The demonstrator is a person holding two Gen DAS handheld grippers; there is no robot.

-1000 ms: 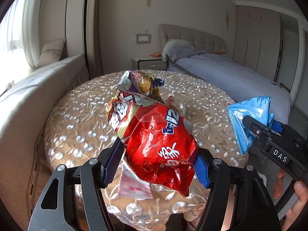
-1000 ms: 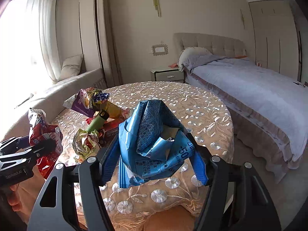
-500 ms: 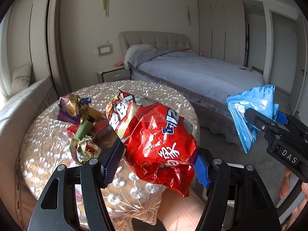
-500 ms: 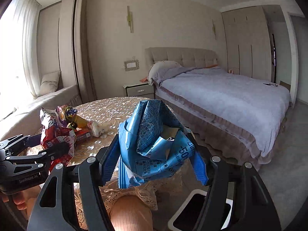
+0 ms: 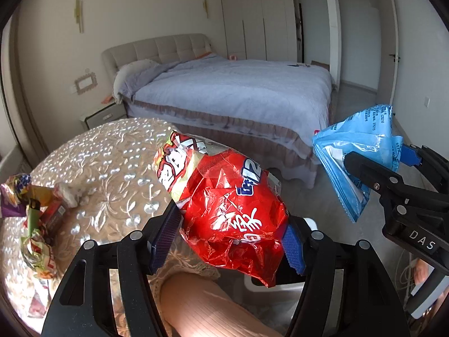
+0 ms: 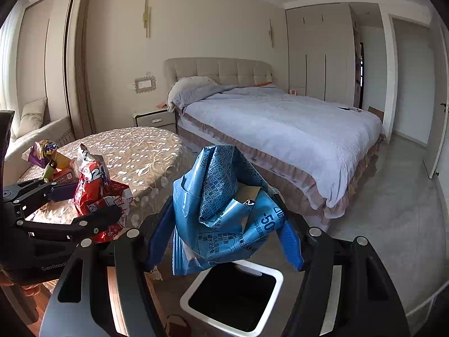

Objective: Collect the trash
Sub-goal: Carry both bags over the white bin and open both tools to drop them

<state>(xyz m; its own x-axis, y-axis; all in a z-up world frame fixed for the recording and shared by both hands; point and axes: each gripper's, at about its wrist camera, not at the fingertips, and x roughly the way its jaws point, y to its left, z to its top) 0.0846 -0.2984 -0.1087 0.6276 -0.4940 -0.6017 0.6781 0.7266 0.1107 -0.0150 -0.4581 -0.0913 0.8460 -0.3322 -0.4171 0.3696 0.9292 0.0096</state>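
Trash in two pieces, one per gripper. Left gripper (image 5: 230, 241): its blue-padded fingers (image 5: 164, 236) pinch a crumpled red bag (image 5: 230, 210) across its middle, the bag bulging above and below the pads. Right gripper (image 6: 224, 236): its fingers (image 6: 290, 241) pinch a folded blue bag (image 6: 221, 210), whose lower corner hangs over the bin (image 6: 233, 297).

Bin — white-rimmed, square, dark inside, lid off — stands on the grey floor just in front of and below the right gripper; in the left wrist view only a sliver of its rim (image 5: 249, 283) shows beneath the red bag. Seen from the right wrist, the left gripper (image 6: 92, 205) holds the red bag (image 6: 98, 196) level with the table edge, to the left of the bin and not over it. Seen from the left wrist, the right gripper (image 5: 387, 174) carries the blue bag (image 5: 356, 151) to the right, clear of the table.

Table (image 5: 112, 151) — round, under an embroidered beige cloth — bears more litter at its far left side: a purple wrapper (image 5: 12, 196), a green lighter (image 5: 32, 216), a white tissue (image 5: 67, 195) and a crumpled green-red wrapper (image 5: 36, 252), all close together. Behind stands a bed (image 6: 280, 123) with a grey cover, beside it a nightstand (image 6: 154, 119).
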